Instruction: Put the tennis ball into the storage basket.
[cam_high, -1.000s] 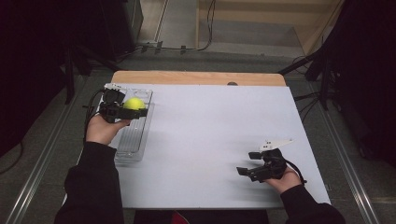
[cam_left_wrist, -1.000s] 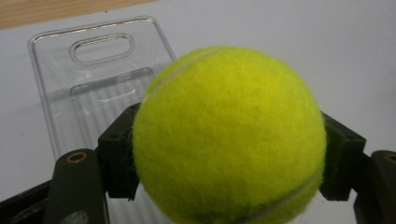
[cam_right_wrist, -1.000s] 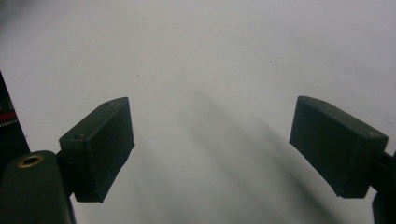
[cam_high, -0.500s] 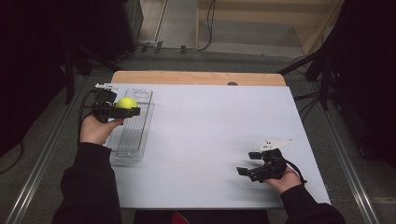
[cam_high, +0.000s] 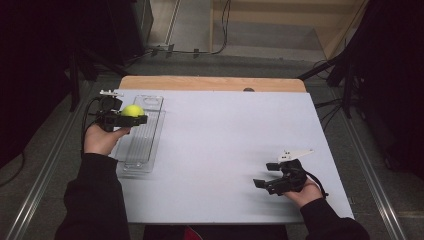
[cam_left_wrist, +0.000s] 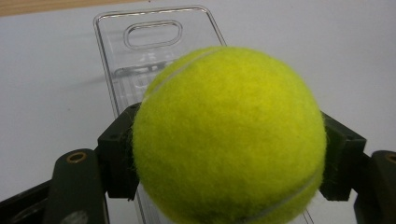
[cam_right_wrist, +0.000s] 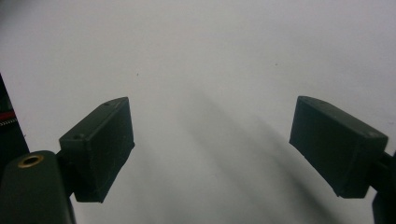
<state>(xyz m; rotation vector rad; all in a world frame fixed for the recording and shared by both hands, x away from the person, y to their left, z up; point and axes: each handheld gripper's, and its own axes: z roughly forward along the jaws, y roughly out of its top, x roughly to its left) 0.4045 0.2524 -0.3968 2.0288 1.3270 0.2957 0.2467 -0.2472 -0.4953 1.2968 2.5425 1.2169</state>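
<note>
A yellow-green tennis ball (cam_high: 132, 110) (cam_left_wrist: 229, 135) is clamped between the jaws of my left gripper (cam_high: 131, 115) (cam_left_wrist: 229, 154), which is shut on it and holds it above the far part of a clear plastic tray (cam_high: 142, 135) (cam_left_wrist: 140, 51) at the table's left side. The tray is long, with a handle slot at its far end. My right gripper (cam_high: 267, 175) (cam_right_wrist: 212, 149) rests low near the table's front right corner, its jaws wide open with nothing between them, over bare white table.
The white table (cam_high: 225, 135) has a wooden strip (cam_high: 210, 83) along its far edge. Metal rails (cam_high: 45, 170) run on the floor at both sides. Cables and dark stands lie beyond the table. The tray lies near the table's left edge.
My left gripper has carried the ball a little to the left and toward the far end of the tray. The right gripper has stayed where it was.
</note>
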